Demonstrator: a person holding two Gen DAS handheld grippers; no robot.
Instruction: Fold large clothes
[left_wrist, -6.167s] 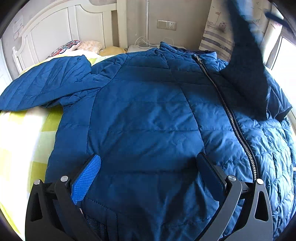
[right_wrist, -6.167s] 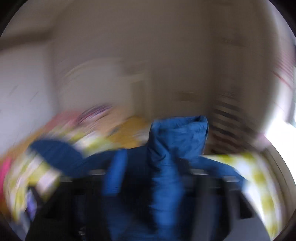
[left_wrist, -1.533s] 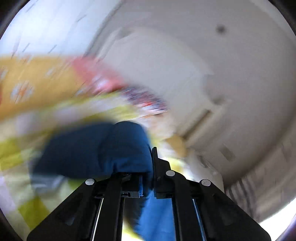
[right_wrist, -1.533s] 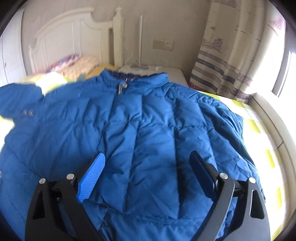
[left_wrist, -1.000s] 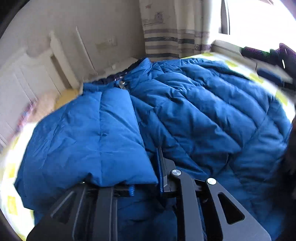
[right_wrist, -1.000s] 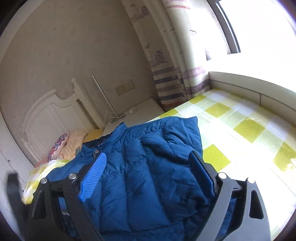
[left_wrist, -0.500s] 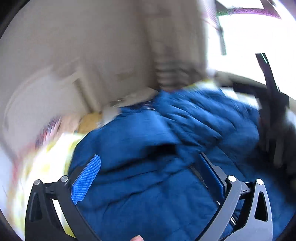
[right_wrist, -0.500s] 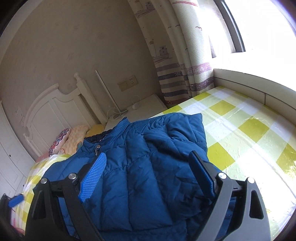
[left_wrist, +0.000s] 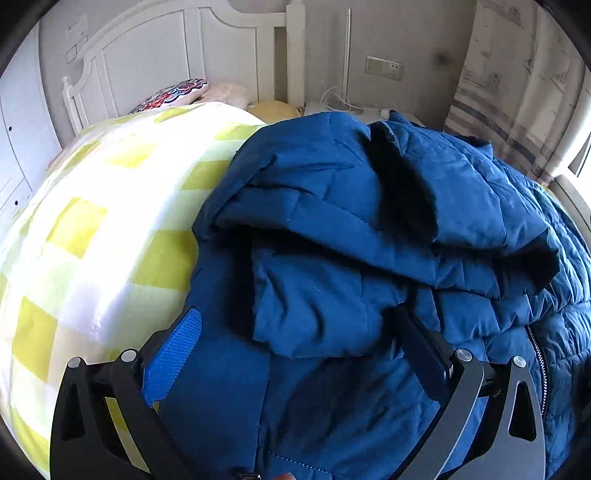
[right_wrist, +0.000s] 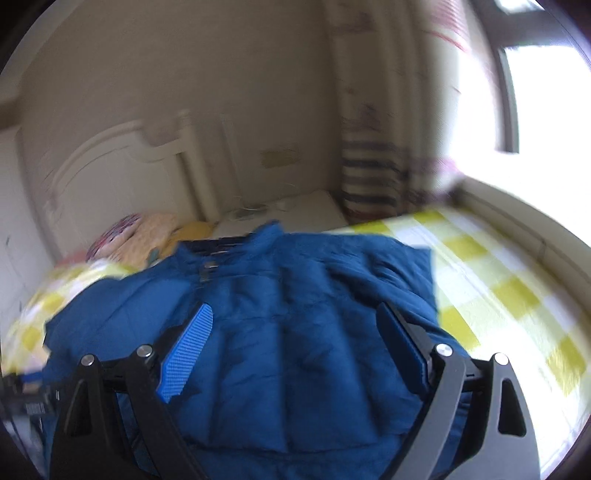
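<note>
Blue jacket (left_wrist: 369, 229) lies spread on the checked bedspread (left_wrist: 92, 240), its sleeve (left_wrist: 388, 206) folded in across the chest from 9 toward 3 o'clock, likely to narrow it for the next fold. Left gripper (left_wrist: 295, 354) is spread wide, empty above the cloth; its jaws have just been opening. Right gripper (right_wrist: 295, 350) hovers wide and empty over the jacket's body.

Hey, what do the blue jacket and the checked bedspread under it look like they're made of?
Blue jacket: likely a thin woven synthetic shell over soft padding, going by the stitched quilt lines, puffy folds and faint sheen.
Checked bedspread: seems a smooth woven fabric, perhaps cotton; flat yellow-green and white squares with a slight gloss in the sunlight. The fibre itself cannot be told.
</note>
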